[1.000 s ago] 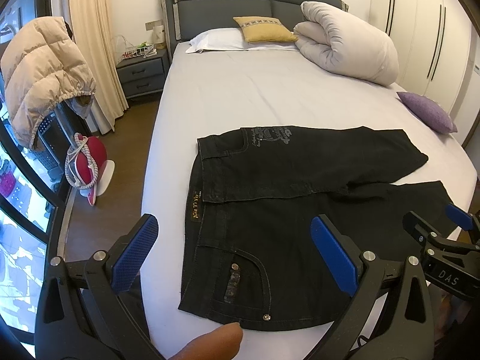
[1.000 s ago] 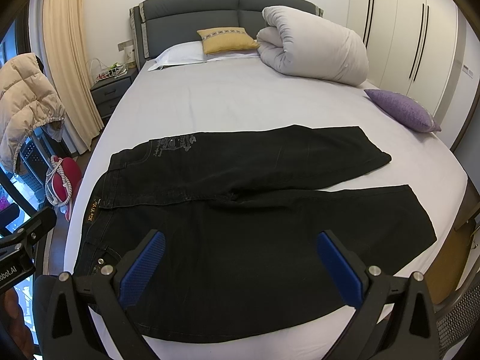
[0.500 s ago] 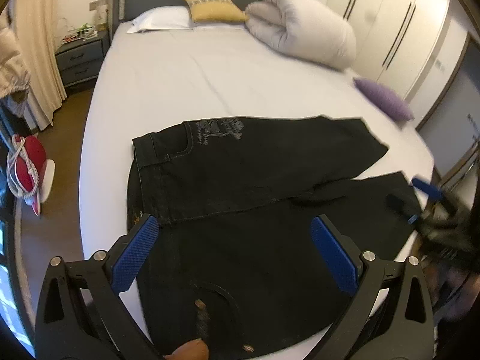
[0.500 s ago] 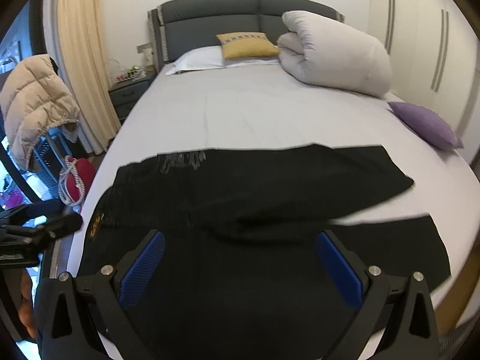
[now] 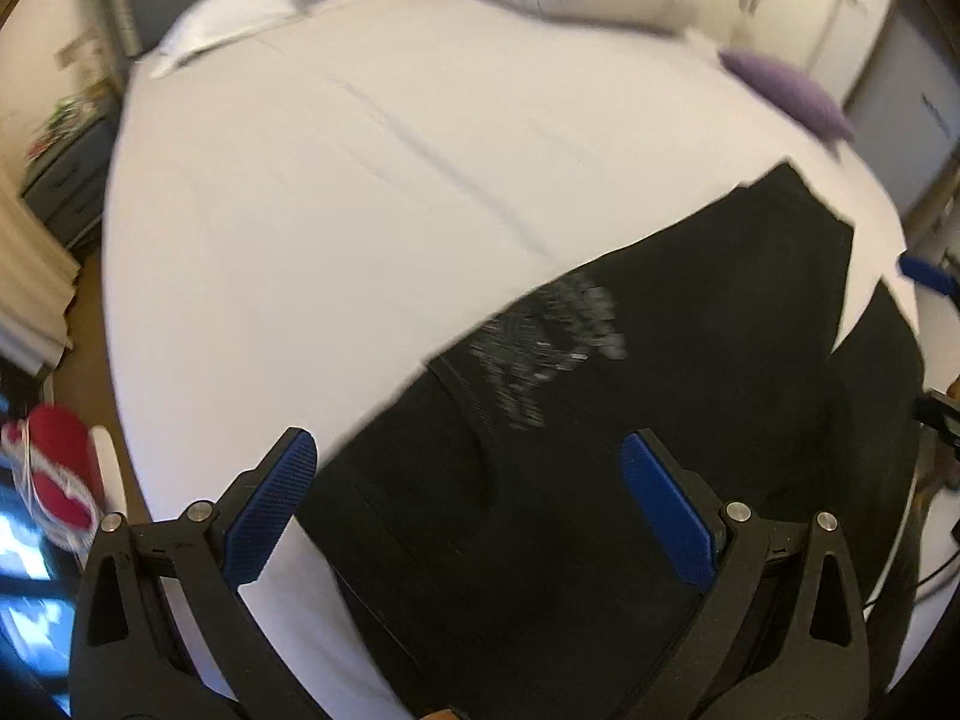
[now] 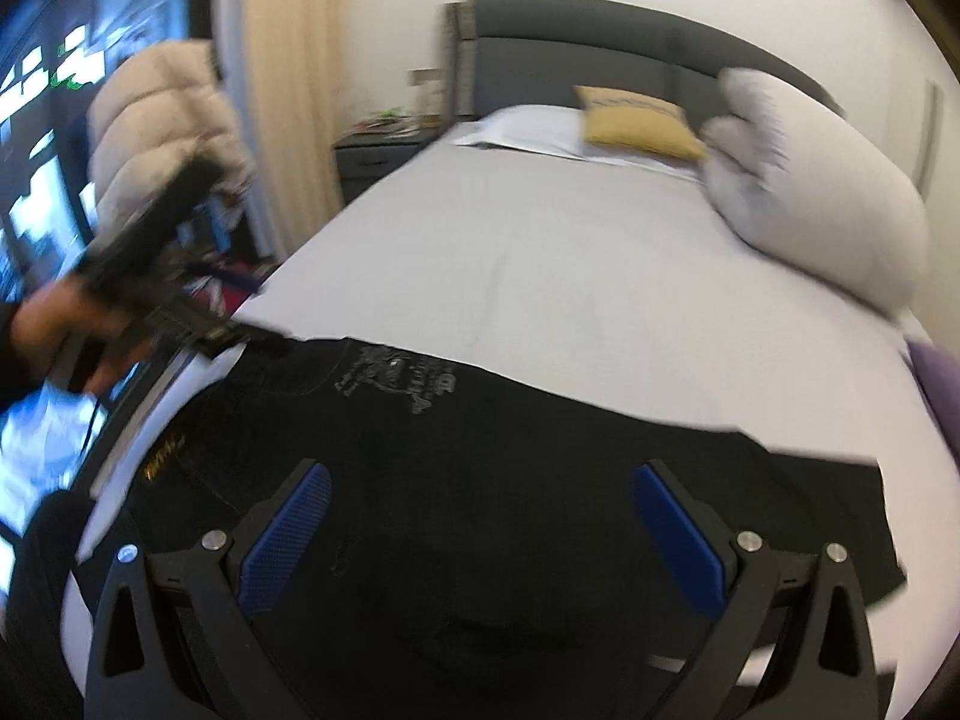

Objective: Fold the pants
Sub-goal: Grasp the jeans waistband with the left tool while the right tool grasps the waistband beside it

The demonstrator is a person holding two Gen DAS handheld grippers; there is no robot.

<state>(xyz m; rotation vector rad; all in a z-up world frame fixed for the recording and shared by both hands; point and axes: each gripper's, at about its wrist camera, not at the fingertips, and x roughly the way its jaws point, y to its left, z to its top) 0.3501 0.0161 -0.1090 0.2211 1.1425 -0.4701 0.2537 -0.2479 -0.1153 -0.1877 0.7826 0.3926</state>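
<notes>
Blue ribbed pads line both tools: the left gripper (image 5: 468,504) and the right gripper (image 6: 480,534) are each seen spread wide, with nothing held between the jaws. Beneath them the pants (image 6: 540,480) are laid out flat on the bed (image 6: 600,276) — black denim, matte and heavy-looking, with a pale printed motif (image 6: 399,378) near the waistband. One leg appears already turned over the other, though blur makes this uncertain. The further folds are judged still to be made. The sheet is smooth and pale.
</notes>
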